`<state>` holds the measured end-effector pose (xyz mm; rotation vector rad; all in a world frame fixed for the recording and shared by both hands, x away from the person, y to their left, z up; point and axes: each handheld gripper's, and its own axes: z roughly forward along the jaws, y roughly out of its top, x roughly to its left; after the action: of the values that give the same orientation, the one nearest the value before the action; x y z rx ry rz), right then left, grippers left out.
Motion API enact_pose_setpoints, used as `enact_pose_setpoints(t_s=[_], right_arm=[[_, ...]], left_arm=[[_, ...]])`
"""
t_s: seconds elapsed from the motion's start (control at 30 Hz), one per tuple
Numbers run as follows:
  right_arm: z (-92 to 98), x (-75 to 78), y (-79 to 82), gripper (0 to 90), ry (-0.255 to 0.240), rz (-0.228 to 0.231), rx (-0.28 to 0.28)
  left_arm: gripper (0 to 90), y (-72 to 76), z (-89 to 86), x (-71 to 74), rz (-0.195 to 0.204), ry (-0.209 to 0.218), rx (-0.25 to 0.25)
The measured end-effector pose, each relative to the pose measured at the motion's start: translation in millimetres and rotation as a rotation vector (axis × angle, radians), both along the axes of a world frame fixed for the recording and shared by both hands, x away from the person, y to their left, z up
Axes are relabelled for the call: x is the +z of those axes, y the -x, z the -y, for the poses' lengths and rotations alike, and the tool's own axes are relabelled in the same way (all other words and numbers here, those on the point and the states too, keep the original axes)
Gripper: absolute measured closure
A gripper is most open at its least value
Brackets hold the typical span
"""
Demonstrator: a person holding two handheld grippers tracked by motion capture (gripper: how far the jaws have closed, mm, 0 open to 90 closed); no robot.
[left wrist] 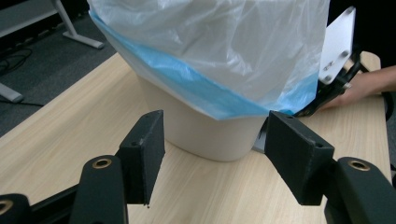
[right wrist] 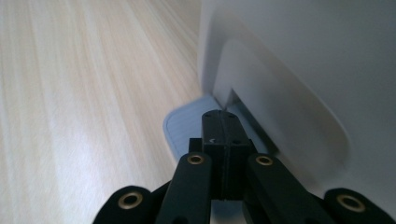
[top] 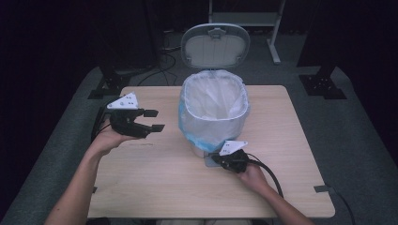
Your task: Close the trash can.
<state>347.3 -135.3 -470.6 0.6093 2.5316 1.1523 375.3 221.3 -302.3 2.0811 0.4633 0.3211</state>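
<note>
Right gripper view shows the right gripper (right wrist: pixel 223 122) clenched, pressing the pedal (right wrist: pixel 187 128); left gripper (top: pixel 152 120) released beside the thin bag (top: pixel 213 110) (soft, slippery, best pinched at its rim).

Pedal bin (top: pixel 213 124) upright at mid-table, slightly toward the far edge. Body white, tapering to the base. Lid (top: pixel 215 46) grey-rimmed, raised fully open, standing behind the mouth. Translucent white liner bag (top: pixel 213 101) with a blue hem folded over the rim, draping partway down the sides. Grey ribbed foot pedal (right wrist: pixel 187 128) at the base, near side.
</note>
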Motion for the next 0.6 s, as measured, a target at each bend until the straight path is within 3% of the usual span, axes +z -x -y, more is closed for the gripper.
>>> enact_pose_setpoints(t_s=[0.17,0.43,0.6], right_arm=[[28.4,8.3,11.4,84.3,-0.07,-0.006,-0.014],[63.9,18.4,29.5,77.6,-0.108,-0.012,-0.031],[78.9,23.0,32.9,73.2,-0.126,-0.012,-0.045]], left_arm=[[36.9,1.3,-3.3,-8.3,-0.008,0.006,0.006],[35.5,4.3,-5.8,-19.3,-0.017,0.007,0.008],[34.4,5.7,-7.3,-24.0,-0.01,0.016,0.016]])
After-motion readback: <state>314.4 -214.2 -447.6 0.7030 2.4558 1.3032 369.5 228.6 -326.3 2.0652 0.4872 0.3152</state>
